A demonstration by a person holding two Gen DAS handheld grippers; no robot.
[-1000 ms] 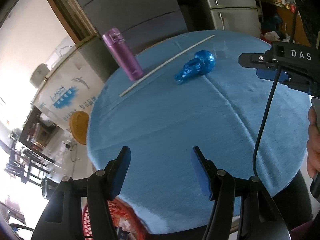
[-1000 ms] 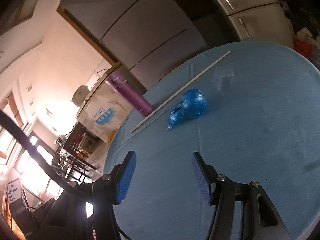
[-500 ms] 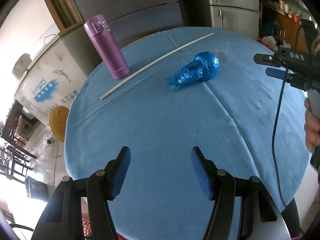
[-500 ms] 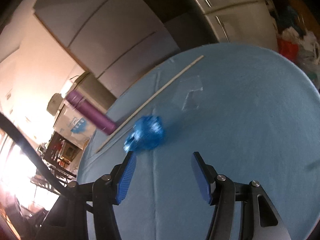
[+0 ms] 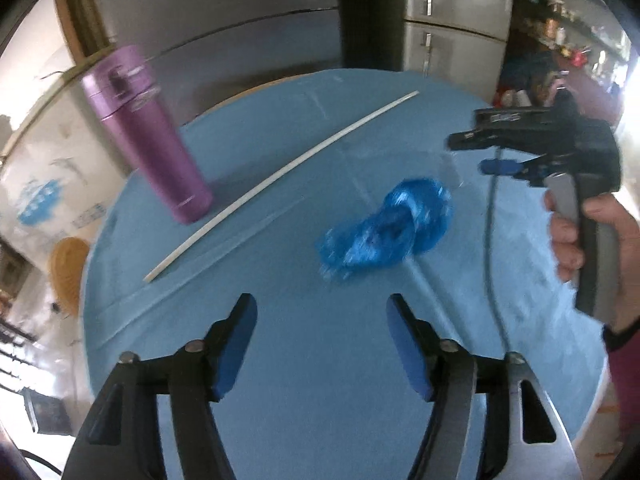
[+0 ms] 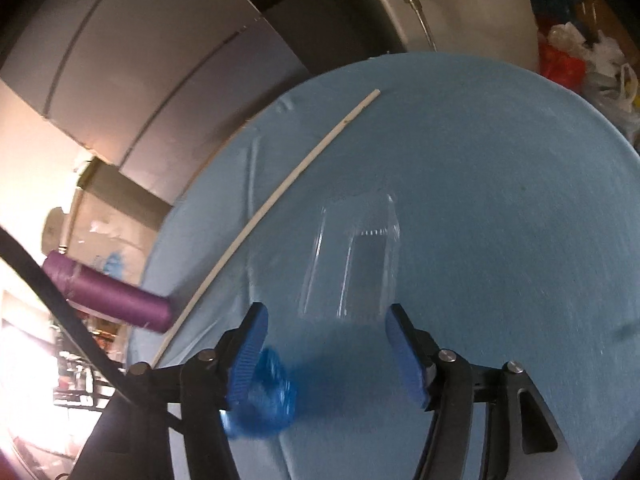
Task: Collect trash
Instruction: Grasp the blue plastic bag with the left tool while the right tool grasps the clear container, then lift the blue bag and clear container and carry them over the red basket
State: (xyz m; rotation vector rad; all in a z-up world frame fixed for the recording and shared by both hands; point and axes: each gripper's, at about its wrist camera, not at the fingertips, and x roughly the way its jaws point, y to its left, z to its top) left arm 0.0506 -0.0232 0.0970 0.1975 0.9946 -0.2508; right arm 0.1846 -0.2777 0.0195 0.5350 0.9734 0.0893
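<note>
A crumpled blue plastic bag point(image 5: 386, 228) lies on the round blue table point(image 5: 320, 420), just ahead of my open, empty left gripper point(image 5: 320, 320). In the right wrist view the bag point(image 6: 264, 396) sits low, beside the left finger. A clear plastic box point(image 6: 356, 256) lies directly ahead of my open, empty right gripper point(image 6: 324, 320). A thin white stick point(image 5: 280, 176) lies across the table; it also shows in the right wrist view point(image 6: 276, 196). The right gripper point(image 5: 492, 156) hovers beyond the bag in the left wrist view.
A purple flask point(image 5: 148, 140) stands at the table's left edge, next to the stick; it shows at the left of the right wrist view point(image 6: 108, 300). A grey fridge point(image 5: 452, 12) stands behind the table. Red and white bags point(image 6: 576, 56) lie on the floor beyond.
Both grippers have moved forward over the table. The bag is now closer to my left gripper. My right gripper has passed the bag and faces the clear box.
</note>
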